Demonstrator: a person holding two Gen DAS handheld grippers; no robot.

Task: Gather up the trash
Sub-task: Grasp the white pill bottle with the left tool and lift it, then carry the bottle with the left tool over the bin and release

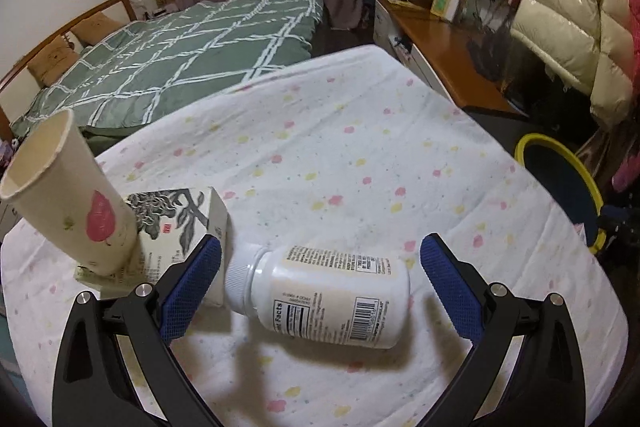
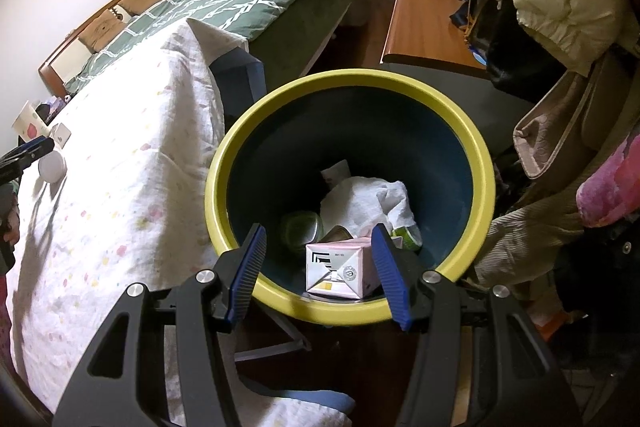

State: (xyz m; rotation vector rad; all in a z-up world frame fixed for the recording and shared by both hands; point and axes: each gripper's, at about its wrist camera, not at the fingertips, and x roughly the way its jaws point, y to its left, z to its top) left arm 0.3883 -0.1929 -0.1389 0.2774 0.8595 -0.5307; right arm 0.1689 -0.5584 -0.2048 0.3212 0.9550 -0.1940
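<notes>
Grippers at work over a bedroom table: the left gripper (image 1: pixel 320 279) tilts steeply down with its blue fingers (image 1: pixel 192 291) spread wide on either side of a white pill bottle (image 1: pixel 324 301) lying on its side on the spotted tablecloth (image 1: pixel 360 155), pads not pressing it. Paper cup (image 1: pixel 68 195) stands on a printed box (image 1: pixel 180 223) just beside. Right gripper (image 2: pixel 320 267) angles down over the yellow-rimmed bin (image 2: pixel 352 311), jaws parted and empty, a pink carton (image 2: pixel 340 271) among the trash inside below.
</notes>
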